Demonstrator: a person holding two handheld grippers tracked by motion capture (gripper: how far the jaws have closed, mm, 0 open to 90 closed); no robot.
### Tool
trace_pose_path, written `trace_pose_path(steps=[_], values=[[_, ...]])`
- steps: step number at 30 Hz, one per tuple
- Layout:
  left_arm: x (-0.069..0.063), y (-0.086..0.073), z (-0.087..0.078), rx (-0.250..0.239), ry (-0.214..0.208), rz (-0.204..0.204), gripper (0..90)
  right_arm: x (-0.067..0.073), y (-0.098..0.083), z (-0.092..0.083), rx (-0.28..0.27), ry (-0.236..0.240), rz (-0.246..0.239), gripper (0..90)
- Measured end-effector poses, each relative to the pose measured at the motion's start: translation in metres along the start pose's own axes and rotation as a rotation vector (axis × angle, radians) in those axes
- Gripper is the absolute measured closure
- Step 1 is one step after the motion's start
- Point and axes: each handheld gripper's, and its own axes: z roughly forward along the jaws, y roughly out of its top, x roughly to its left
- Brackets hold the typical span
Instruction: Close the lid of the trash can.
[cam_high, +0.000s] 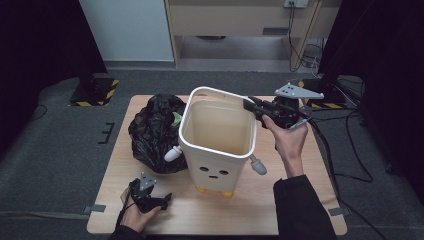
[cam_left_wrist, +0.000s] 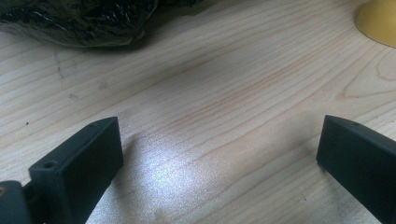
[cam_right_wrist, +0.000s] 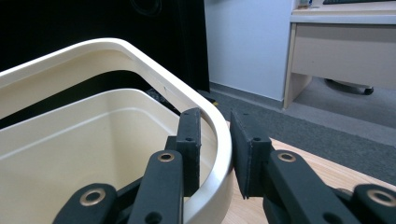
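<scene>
The cream bin (cam_high: 218, 145), with a small dot-and-dash face printed on its front and no readable writing, stands mid-table (cam_high: 295, 210), a black bag (cam_high: 155, 131) just beside it. The right gripper (cam_right_wrist: 215, 149) straddles the bin's raised rim ring, jaws narrowly apart, one inside and one outside. Near the bin's front foot, the left gripper (cam_left_wrist: 219, 154) hovers with jaws wide apart over bare wood.

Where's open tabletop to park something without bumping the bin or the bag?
Bare wood lies right of the white bin, beside the right forearm, and along the near edge between the left gripper and the bin's yellow feet. The left rear is crowded by the black bag.
</scene>
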Motion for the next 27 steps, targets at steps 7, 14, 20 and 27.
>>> trace_pose_path(steps=[7, 14, 20, 27], values=[[0.000, 0.000, 0.000, 0.000, 0.001, 0.000, 0.0, -0.001, -0.003, 0.005, -0.009, 0.008, 0.010, 64.4], [0.000, 0.000, 0.000, 0.000, 0.001, 0.000, 0.0, -0.003, -0.003, 0.002, -0.070, -0.043, 0.007, 48.1], [0.000, 0.000, 0.000, 0.000, 0.001, 0.000, 0.0, -0.006, -0.001, -0.004, -0.120, -0.103, -0.017, 33.4], [0.000, 0.000, 0.000, 0.000, 0.001, 0.000, 0.0, -0.007, 0.000, -0.010, -0.145, -0.135, -0.028, 24.0]])
